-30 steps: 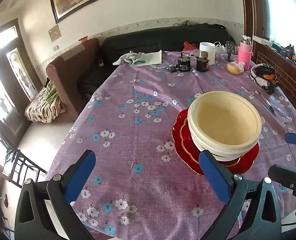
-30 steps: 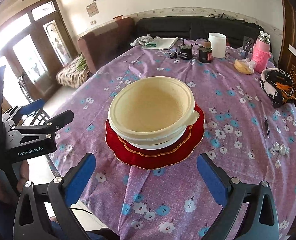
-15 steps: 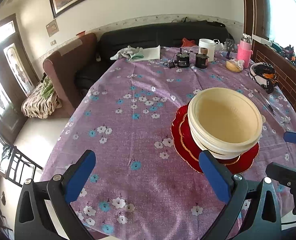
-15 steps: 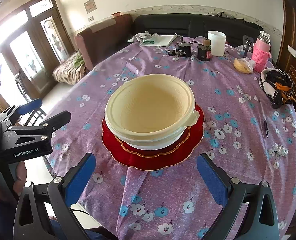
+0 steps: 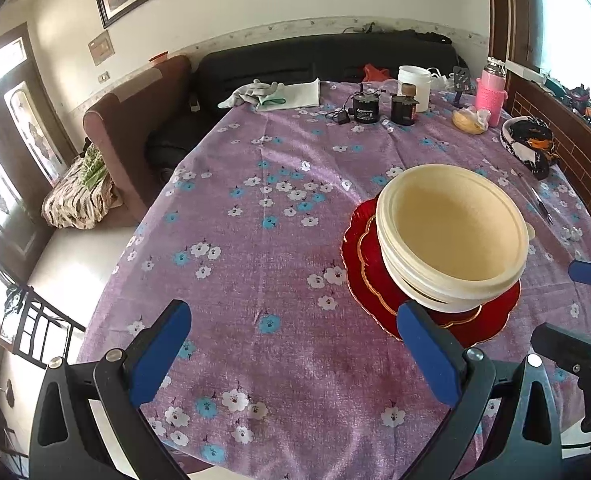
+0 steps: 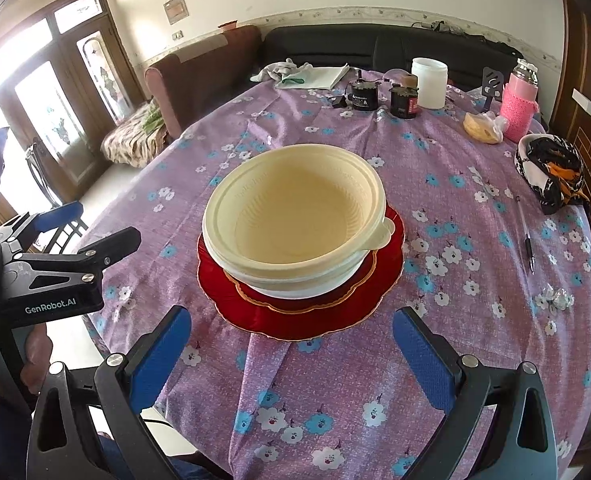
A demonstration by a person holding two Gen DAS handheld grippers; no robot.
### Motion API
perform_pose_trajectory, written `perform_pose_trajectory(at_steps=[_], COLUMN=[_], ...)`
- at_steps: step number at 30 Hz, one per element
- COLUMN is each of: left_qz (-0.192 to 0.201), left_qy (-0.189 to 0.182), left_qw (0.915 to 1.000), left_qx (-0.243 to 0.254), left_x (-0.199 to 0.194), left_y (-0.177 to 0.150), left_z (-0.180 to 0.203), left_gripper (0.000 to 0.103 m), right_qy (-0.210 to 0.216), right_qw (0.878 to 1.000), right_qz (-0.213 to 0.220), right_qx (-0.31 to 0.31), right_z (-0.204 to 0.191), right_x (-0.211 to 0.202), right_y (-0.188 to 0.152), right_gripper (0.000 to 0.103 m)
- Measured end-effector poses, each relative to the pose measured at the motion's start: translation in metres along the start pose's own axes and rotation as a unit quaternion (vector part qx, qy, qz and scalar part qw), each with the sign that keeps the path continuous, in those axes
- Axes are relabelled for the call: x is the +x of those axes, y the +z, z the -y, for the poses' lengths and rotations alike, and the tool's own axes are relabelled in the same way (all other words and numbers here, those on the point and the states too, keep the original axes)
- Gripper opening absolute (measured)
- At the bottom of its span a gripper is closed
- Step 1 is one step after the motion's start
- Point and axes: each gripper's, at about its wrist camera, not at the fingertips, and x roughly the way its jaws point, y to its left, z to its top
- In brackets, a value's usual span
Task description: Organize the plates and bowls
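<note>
Centrally in the right wrist view, a cream bowl sits nested on a white bowl, and both rest on a stack of red plates with gold-trimmed edges, on the purple floral tablecloth. The right gripper fills the bottom of that frame, its blue-padded fingers spread wide with nothing between them, the plate stack just above the gap. At the left edge of the same frame appears the left gripper, also spread apart and holding nothing. In the left wrist view the same stack lies at center right, the cream bowl above the right finger, while the left gripper frames bare cloth. Along the upper edge stand a white jar, a pink bottle and two dark jars; a pen lies at right.
</note>
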Motion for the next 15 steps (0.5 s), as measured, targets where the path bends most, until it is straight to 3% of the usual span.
perform_pose_trajectory(at_steps=[15], left_qz=[0.007], left_qy=[0.022], left_qw=[0.9997], left_qx=[0.007], left_x=[0.0038], left_y=[0.0017], left_z=[-0.0026], left_gripper=[0.103], right_qy=[-0.007], right_qw=[1.0], right_qz=[-0.005], right_qx=[0.0], right_z=[0.0004], right_x=[0.004], right_y=[0.0024], right_gripper=[0.102])
